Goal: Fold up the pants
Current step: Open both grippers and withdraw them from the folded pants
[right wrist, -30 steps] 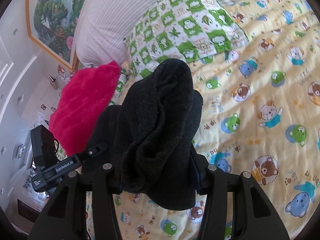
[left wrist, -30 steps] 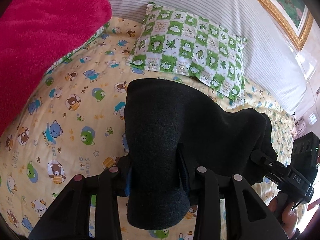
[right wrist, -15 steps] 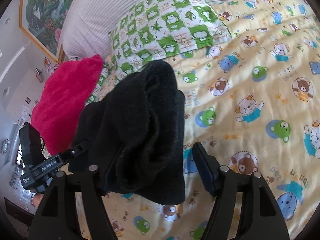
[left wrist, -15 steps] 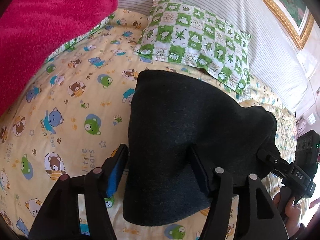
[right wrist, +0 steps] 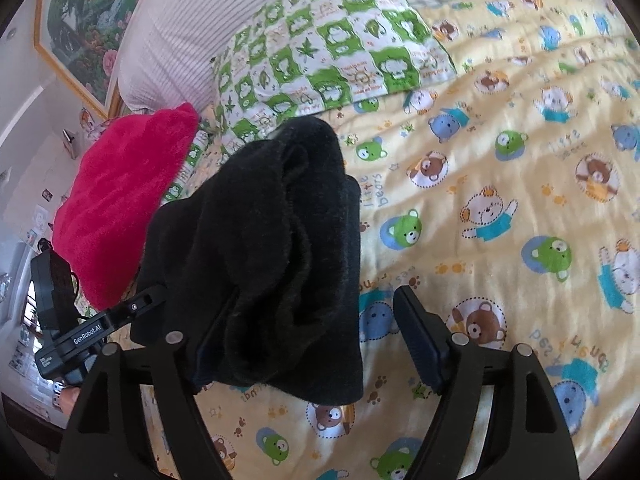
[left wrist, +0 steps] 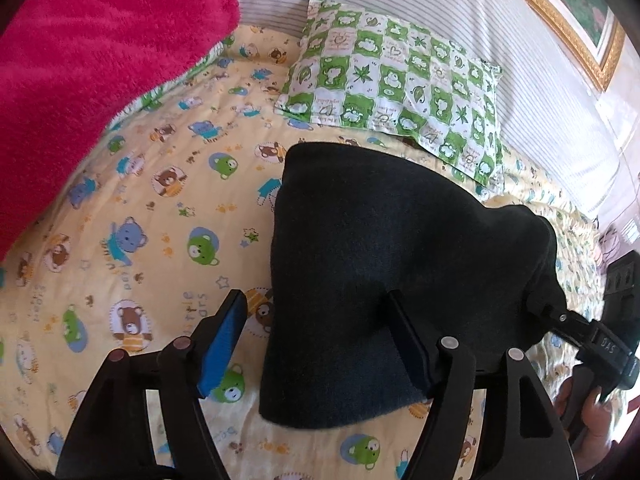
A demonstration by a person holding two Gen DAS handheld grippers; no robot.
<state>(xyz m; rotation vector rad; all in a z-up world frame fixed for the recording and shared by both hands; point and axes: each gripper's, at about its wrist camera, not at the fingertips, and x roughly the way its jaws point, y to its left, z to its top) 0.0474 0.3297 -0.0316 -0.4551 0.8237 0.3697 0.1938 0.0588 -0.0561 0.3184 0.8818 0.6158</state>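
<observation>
Pants [left wrist: 384, 280] lie released on the sheet [left wrist: 152, 240] — both grippers [left wrist: 316, 344] [right wrist: 308, 340], clamped earlier, have just opened, seemingly off the cloth.

A bedroom in daylight, seen across a bed with a cartoon-bear sheet.

The bed sheet [left wrist: 132, 216] is pale yellow, printed with small bears in blue, green and brown. At its head lies a pillow [left wrist: 400, 80] in green and white checks with leaf and animal motifs, and behind that a long bolster or headboard cushion [left wrist: 420, 12] in fine grey and white stripes. A fluffy magenta blanket [left wrist: 88, 52] is heaped at one side of the bed. On the white wall [right wrist: 24, 92] hangs a gold-framed painting [right wrist: 84, 16] of trees and flowers. Small items, perhaps on a shelf, sit blurred at the right wrist view's left edge.
</observation>
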